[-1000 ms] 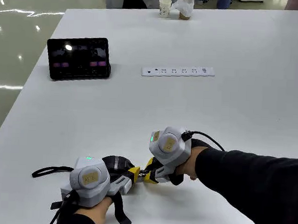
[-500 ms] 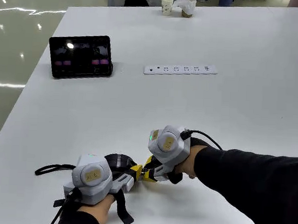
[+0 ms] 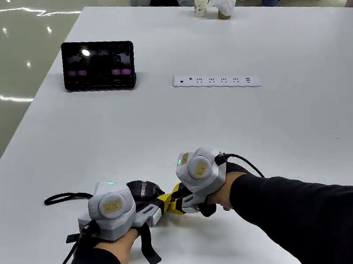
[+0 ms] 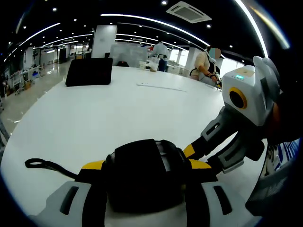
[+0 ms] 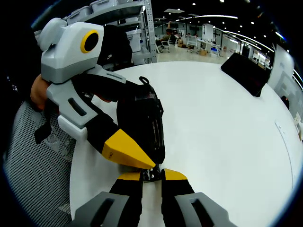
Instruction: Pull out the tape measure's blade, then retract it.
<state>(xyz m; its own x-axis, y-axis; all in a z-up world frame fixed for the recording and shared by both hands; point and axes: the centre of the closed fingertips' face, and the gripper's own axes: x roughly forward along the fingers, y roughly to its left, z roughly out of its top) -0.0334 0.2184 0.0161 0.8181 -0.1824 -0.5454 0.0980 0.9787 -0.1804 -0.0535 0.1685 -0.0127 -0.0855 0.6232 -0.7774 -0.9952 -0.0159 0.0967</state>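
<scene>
The left gripper has its fingers spread wide and clamped on either flank of the one tape measure, a black, rounded case. The yellow tips press against its sides. The case sits on the white tabletop near the person's edge, just in front of the left hand. A single black wrist strap trails off the case to the left and lies flat on the surface.

The right gripper comes in from the other side and meets the case at its mouth. Its fingers are nearly together, with only a thin slit between the yellow tips. In that slit they pinch a small metal piece, the blade's end hook. The hook lies right against the case, and almost no blade shows between them. In the right gripper view, one yellow tip of the left gripper lies just above the hook, touching the case.

In the head view the two grippers sit close together and point at each other, with the tape measure between them.

Farther back on the tabletop, well apart from the work, there is one dark tablet propped up at the left. One white power strip lies flat near the middle, and one paper cup stands at the far edge.
</scene>
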